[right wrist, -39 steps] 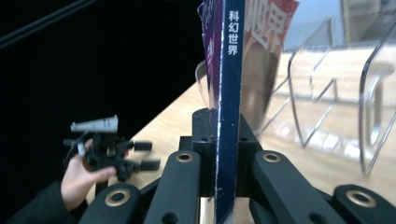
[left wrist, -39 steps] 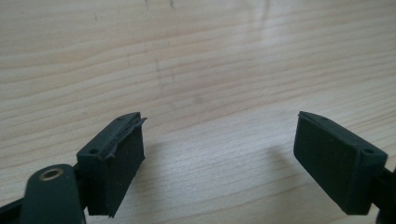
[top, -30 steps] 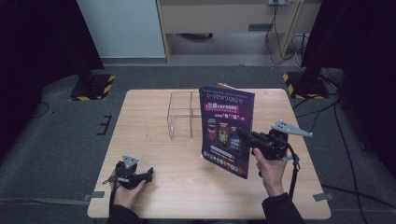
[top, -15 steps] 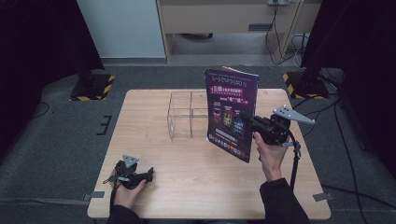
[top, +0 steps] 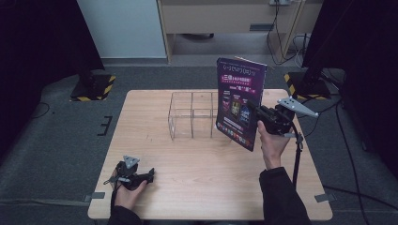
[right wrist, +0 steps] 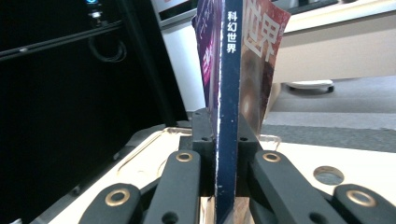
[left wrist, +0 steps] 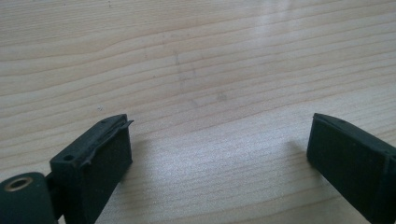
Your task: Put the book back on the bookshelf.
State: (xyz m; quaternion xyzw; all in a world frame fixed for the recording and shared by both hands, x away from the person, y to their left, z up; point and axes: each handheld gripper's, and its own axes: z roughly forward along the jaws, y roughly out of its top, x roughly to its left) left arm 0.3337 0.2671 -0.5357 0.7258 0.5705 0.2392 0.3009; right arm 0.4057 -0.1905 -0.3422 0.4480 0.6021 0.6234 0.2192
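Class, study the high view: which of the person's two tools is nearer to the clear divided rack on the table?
Right. The right tool holds the magazine upright just beside the clear rack. The left tool rests open near the table's front edge, well short of it.

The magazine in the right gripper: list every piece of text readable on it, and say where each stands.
"科幻世界": white characters running down the dark blue spine of the magazine, seen in the right gripper view, where the right gripper clamps that spine.
One large pale character on the cover beside the spine: cut off, not readable.
Purple cover in the high view: a headline and small print, all too blurred to read.
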